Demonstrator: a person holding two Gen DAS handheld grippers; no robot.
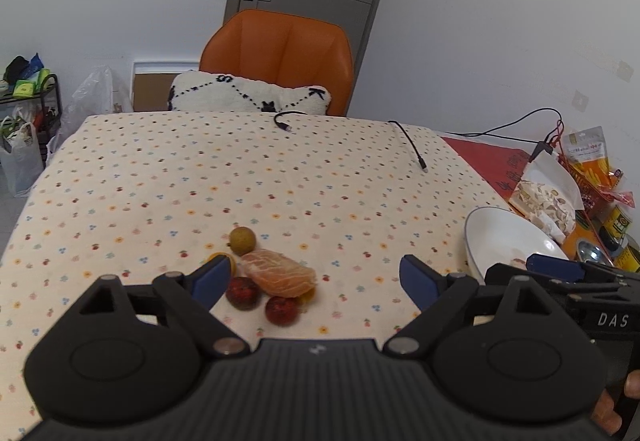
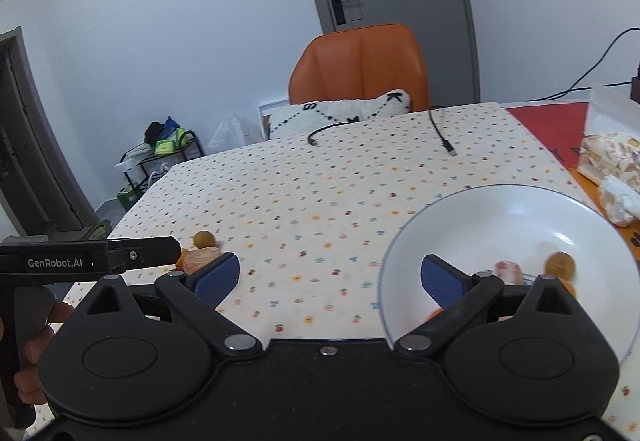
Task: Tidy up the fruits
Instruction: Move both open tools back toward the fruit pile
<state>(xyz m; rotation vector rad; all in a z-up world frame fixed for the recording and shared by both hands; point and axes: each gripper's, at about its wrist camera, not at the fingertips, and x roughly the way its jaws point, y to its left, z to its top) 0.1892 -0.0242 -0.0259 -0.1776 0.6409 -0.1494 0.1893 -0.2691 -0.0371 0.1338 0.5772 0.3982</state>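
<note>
A peeled orange segment [image 1: 280, 275], a yellow-green round fruit [image 1: 242, 240] and two dark red round fruits [image 1: 242, 292] [image 1: 281, 310] lie clustered on the dotted tablecloth [image 1: 240, 177]. My left gripper [image 1: 316, 277] is open and empty, low over this cluster, its left fingertip [image 1: 214, 277] beside the fruits. A white bowl [image 2: 508, 217] at the right holds a pinkish fruit piece [image 2: 508, 271] and a brown round fruit [image 2: 561, 264]. My right gripper [image 2: 330, 275] is open and empty, its right fingertip [image 2: 444, 281] over the bowl's near rim. The bowl also shows in the left wrist view [image 1: 504, 237].
Two black cables [image 1: 412, 145] [image 1: 286, 119] lie at the far side of the table. Snack bags [image 1: 548, 197] and packets [image 1: 588, 153] crowd the right edge on a red cloth [image 1: 488, 157]. An orange chair [image 1: 280, 53] with a white cushion [image 1: 248, 93] stands behind the table.
</note>
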